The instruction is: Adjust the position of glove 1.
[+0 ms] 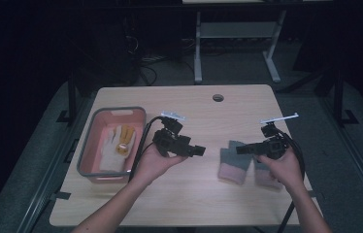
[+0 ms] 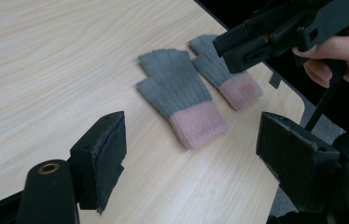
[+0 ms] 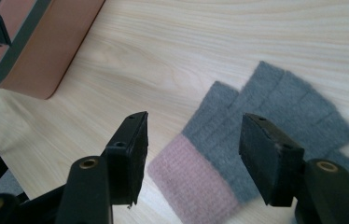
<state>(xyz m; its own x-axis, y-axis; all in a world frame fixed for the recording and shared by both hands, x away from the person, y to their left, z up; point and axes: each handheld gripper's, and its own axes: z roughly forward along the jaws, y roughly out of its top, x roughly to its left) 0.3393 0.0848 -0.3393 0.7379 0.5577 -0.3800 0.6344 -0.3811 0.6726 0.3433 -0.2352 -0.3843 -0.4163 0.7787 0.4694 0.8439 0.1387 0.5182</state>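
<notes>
Two grey knitted gloves with pink cuffs lie flat side by side on the wooden table, the nearer glove (image 1: 233, 165) (image 2: 177, 93) and the second glove (image 1: 263, 175) (image 2: 224, 74), which the person's right hand partly covers. My left gripper (image 1: 200, 150) (image 2: 191, 121) is open and empty, level above the table, pointing at the gloves from their left. My right gripper (image 1: 240, 149) (image 3: 193, 125) hangs open just over the nearer glove (image 3: 219, 140), its jaws astride the cuff end without touching. It also shows from the left gripper view, as the right gripper (image 2: 238, 46) above the second glove.
A pink bin (image 1: 116, 110) (image 3: 46, 51) with a grey rim stands at the table's left and holds a white and yellow glove (image 1: 116, 143). A round cable hole (image 1: 218, 98) sits near the far edge. Bare wood lies between the bin and the gloves.
</notes>
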